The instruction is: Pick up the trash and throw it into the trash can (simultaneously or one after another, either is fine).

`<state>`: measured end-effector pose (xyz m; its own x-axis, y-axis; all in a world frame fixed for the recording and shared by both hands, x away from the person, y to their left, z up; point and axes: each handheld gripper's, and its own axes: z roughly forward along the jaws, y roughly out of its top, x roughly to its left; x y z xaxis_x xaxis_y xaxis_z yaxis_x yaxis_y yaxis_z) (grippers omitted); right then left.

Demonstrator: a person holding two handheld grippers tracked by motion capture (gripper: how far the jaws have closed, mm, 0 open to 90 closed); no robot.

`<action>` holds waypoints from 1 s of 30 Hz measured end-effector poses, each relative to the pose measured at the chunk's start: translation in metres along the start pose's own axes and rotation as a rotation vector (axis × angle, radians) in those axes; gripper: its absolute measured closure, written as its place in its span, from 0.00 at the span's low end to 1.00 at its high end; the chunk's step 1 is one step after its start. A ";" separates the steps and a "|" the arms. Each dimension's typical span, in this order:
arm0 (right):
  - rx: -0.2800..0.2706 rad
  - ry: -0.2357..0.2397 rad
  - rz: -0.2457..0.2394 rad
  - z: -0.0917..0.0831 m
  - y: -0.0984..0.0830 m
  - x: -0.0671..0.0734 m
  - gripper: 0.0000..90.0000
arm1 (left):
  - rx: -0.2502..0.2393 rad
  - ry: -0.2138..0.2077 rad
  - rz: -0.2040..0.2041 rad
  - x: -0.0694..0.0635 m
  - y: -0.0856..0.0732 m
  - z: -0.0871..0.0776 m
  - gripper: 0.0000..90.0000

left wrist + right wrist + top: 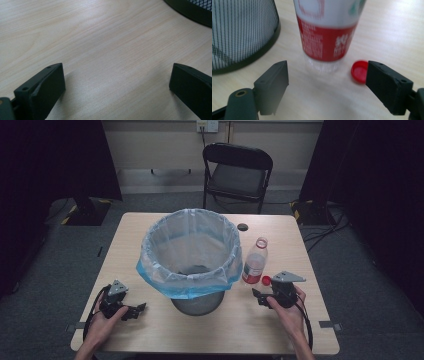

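You are at the approach: your right tongs (327, 82) stand wide apart and hold nothing, with the bottle (325, 32) upright just ahead of them and centred between the jaws. Its red cap (359, 71) lies off on the bench (387, 30), just beside the bottle's foot and close in front of the right-hand jaw, not touching the bottle. The bin (192, 255) sits to the other side of the bottle, seen from those tongs past the left-hand jaw.

Your left tongs (117, 87) are released too, resting low over bare wood, with the bin's base at the far right corner ahead of them.

The next move, as I judge it, is to push the right tongs forward until the jaws bracket the labelled waist, then clench gently. The bottle is thin clear plastic, round and smooth, with a glossy red-and-white label; it will likely dent and may slip if you squeeze hard. It looks open at the neck, so keep it upright.

The bin is dark wire mesh with a solid rim at the foot, lined with a thin, crinkly pale-blue bag folded over its top. The bench is pale, matte wood grain.
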<state>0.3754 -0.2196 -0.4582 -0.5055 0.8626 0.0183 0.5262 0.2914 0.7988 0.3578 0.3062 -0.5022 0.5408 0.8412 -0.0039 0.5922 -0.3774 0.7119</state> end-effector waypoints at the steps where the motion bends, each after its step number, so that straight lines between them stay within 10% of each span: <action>1: 0.000 0.000 0.000 0.000 0.000 0.000 0.20 | 0.000 0.000 0.000 0.000 0.000 0.000 0.00; 30: -0.053 0.057 0.005 0.042 0.029 -0.010 0.20 | -0.001 0.004 -0.004 -0.001 0.000 0.000 0.00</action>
<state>0.4248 -0.2023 -0.4604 -0.5421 0.8385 0.0556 0.4930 0.2638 0.8291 0.3572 0.3058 -0.5022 0.5360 0.8442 -0.0033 0.5935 -0.3740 0.7127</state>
